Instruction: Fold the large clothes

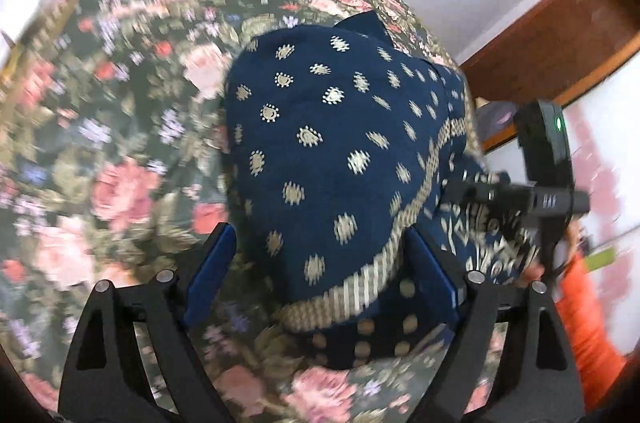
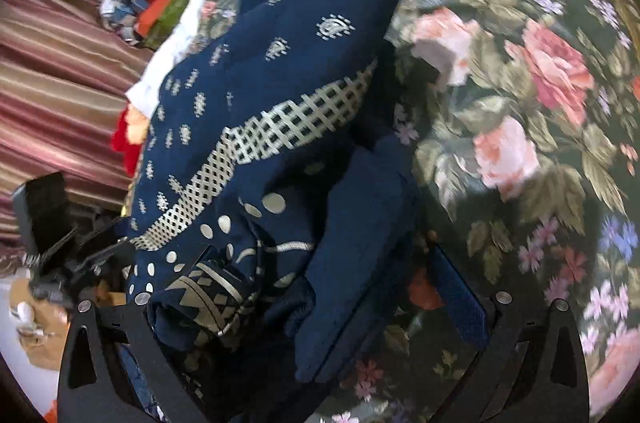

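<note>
No readable text anywhere (motifs only).

Each gripper is built of black plastic: two broad arms with triangular cut-outs, fastened with round silver screw heads. Blue textured pads are fitted to the inner faces of the fingers (image 1: 214, 263). On the right gripper (image 1: 520, 199), as seen from the left wrist, a black housing with a green light is carried. An orange sleeve (image 1: 584, 323) is worn.
</note>
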{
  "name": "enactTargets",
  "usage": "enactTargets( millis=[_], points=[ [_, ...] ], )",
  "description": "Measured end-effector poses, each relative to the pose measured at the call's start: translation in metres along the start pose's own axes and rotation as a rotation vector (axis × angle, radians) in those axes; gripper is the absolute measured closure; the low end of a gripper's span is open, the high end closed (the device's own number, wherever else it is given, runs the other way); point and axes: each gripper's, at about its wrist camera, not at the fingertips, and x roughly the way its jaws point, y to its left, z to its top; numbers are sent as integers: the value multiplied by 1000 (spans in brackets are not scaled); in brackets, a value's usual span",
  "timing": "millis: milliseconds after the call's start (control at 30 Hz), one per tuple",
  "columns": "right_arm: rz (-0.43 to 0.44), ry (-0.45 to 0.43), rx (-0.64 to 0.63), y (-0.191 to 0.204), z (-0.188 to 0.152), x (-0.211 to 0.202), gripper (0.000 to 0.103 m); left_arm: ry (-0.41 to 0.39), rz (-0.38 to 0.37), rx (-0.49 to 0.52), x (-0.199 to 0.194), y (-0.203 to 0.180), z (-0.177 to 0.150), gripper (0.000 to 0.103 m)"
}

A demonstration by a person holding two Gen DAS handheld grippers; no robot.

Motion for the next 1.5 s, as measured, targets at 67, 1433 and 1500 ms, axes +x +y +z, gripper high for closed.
enactTargets(
  millis=[67, 1433, 1500],
  points=[
    [22, 11, -26, 4, 2, 5, 0, 16, -32, -36, 12, 7, 6, 13],
    [151, -151, -231, 193, -28, -67, 63, -166, -183, 27, -149, -17, -10, 36],
    [152, -150, -240, 209, -36, -66, 63, -173, -174, 30, -165, -11, -19, 36]
  ],
)
